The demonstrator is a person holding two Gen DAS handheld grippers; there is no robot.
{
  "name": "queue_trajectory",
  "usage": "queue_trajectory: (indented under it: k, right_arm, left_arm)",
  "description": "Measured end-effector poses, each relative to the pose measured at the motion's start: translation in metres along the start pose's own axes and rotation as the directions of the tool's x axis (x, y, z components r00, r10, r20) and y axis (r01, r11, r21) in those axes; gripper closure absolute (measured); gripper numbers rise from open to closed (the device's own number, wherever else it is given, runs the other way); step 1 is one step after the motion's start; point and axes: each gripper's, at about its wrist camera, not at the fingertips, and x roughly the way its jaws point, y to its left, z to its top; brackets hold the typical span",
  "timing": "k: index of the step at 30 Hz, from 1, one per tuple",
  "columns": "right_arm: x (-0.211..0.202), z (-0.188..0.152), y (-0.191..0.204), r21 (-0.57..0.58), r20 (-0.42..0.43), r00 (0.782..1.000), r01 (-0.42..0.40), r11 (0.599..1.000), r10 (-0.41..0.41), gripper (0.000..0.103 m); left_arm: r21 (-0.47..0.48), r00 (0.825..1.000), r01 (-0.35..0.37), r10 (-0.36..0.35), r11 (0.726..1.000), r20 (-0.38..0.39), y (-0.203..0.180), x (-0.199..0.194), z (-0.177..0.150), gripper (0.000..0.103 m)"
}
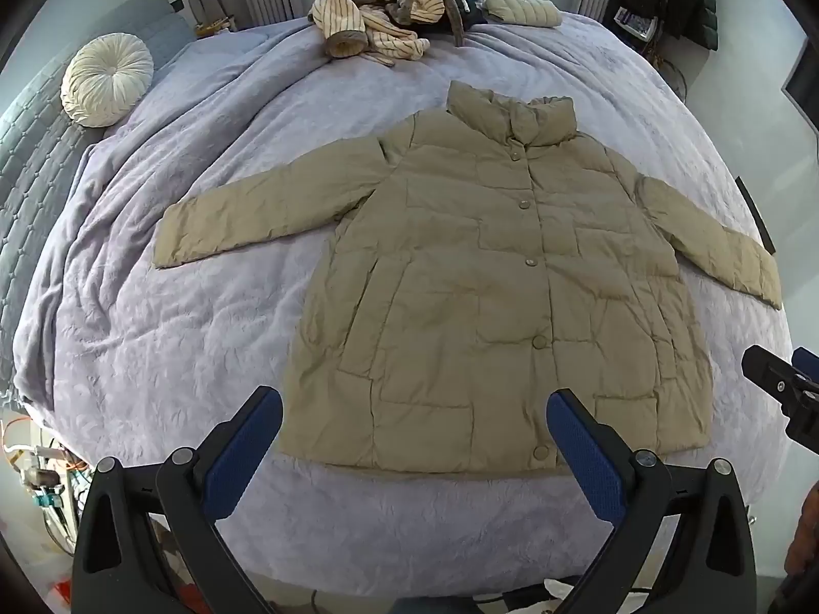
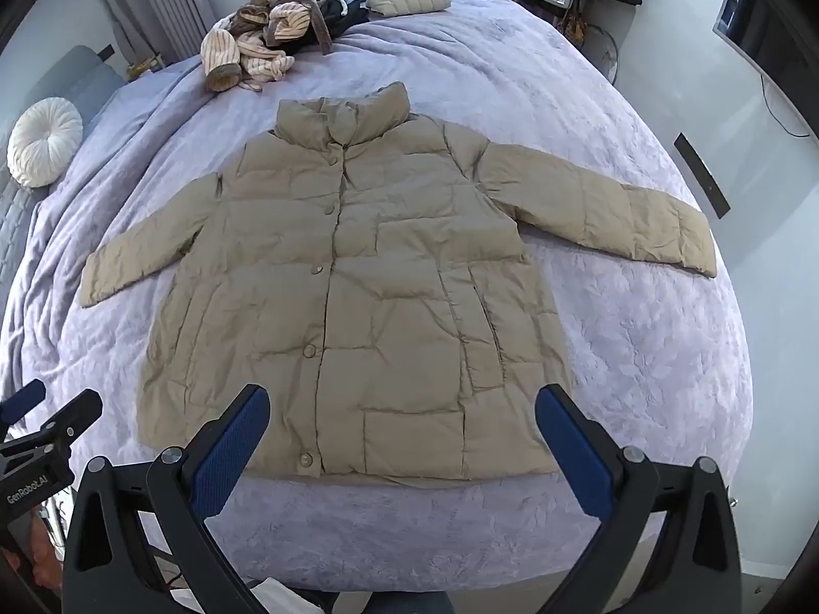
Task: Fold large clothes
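Note:
A khaki padded jacket [image 1: 491,276] lies flat and buttoned on the lavender bed cover [image 1: 153,348], collar away from me, both sleeves spread out to the sides. It also shows in the right wrist view [image 2: 379,276]. My left gripper [image 1: 414,409] is open and empty, held above the jacket's hem near the bed's front edge. My right gripper [image 2: 402,407] is open and empty too, above the hem a little further right. The right gripper's tip [image 1: 783,384] shows at the right edge of the left wrist view.
A heap of striped cream and brown clothes [image 1: 379,15] and a folded cream quilted garment [image 1: 522,5] lie at the far end of the bed. A round white cushion [image 1: 107,79] sits far left. A dark flat object [image 2: 701,174] lies at the bed's right edge.

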Motion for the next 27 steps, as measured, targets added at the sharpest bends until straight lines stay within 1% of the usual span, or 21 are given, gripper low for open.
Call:
queue_trajectory:
  k: [27]
  right_arm:
    - [0.0052,-0.0042,0.0047,-0.011,-0.013,1.000,0.002,1.000,-0.002,0.000]
  left_arm:
    - [-0.003,1.000,-0.005,0.005,1.000,0.002,0.0052,-0.0003,-0.0025,0.000]
